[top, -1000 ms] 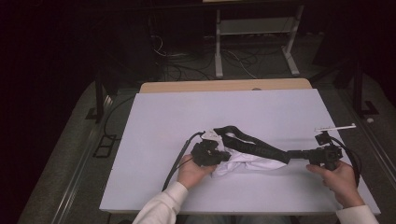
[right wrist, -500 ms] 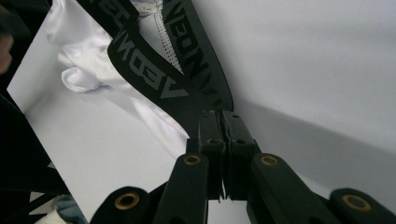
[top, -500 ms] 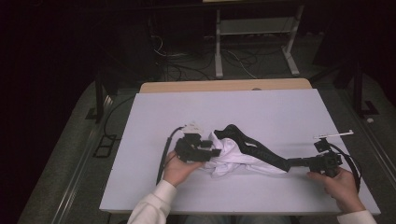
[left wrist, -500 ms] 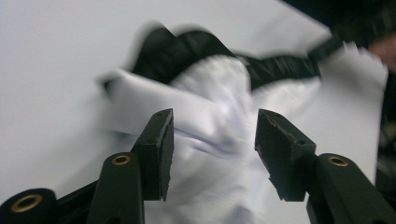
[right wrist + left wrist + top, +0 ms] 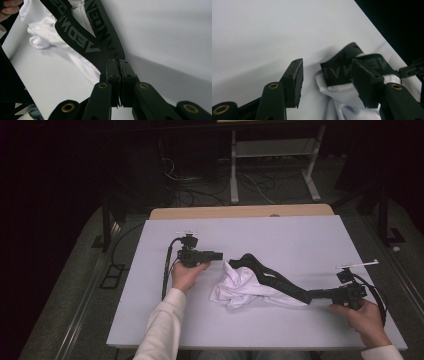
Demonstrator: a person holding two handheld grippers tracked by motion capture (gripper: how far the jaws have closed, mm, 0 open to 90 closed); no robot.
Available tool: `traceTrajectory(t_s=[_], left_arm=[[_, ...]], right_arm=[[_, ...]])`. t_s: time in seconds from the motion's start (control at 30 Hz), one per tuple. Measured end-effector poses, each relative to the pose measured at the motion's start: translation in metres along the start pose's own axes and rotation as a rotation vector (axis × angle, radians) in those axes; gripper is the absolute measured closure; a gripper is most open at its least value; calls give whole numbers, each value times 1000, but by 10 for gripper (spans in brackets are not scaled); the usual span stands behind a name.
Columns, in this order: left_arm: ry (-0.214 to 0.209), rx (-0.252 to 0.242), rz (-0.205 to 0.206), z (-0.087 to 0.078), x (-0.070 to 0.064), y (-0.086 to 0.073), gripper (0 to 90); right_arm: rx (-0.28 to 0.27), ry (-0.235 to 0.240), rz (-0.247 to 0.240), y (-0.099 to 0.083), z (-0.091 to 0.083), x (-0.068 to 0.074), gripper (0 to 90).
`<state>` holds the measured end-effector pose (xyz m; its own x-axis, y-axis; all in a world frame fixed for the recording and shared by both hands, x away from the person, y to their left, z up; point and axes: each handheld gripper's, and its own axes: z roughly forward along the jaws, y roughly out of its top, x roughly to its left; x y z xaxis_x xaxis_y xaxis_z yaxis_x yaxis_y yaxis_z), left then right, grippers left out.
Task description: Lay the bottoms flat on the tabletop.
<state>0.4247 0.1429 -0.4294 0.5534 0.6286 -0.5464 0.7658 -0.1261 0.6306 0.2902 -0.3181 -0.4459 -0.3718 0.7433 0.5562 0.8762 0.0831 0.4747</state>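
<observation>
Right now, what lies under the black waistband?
Crumpled white fabric lies under the black waistband, on the table. The right claw clamps its end. Anything beneath the fabric is covered.

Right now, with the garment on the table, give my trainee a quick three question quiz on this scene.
1. True or false: the right hand-held gripper is shut on the black waistband.
2. Which best describes the left hand-held gripper? A open, holding nothing; B shut on the white fabric; C lying on the table.
3. Fill in: the white garment lies crumpled on the ___ table.

Key: 1 true; 2 A; 3 white.
</observation>
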Motion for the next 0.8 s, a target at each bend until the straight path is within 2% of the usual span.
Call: traceTrajectory(t_s=[0.07,0.13,0.2,0.37,0.5,0.63,0.73,0.8], left_arm=[[0,3,-17,7,5,1,436],[-23,15,-41,13,10,1,436],[-36,34,-39,19,12,0,436],[-98,86,-45,32,13,-4,432],[-118,155,-36,42,13,-7,432],[-150,181,-25,49,10,-6,437],[-172,215,5,55,7,-5,523],[-182,221,19,59,6,-6,602]], right_arm=[[4,1,-1,0,1,0,864],[6,2,-3,0,1,0,864],[6,2,-5,0,1,0,864],[9,3,-9,1,1,0,864],[14,2,-11,1,2,1,864],[23,1,-15,1,4,1,864],[27,-1,-19,2,5,2,864],[25,0,-15,2,4,1,864]])
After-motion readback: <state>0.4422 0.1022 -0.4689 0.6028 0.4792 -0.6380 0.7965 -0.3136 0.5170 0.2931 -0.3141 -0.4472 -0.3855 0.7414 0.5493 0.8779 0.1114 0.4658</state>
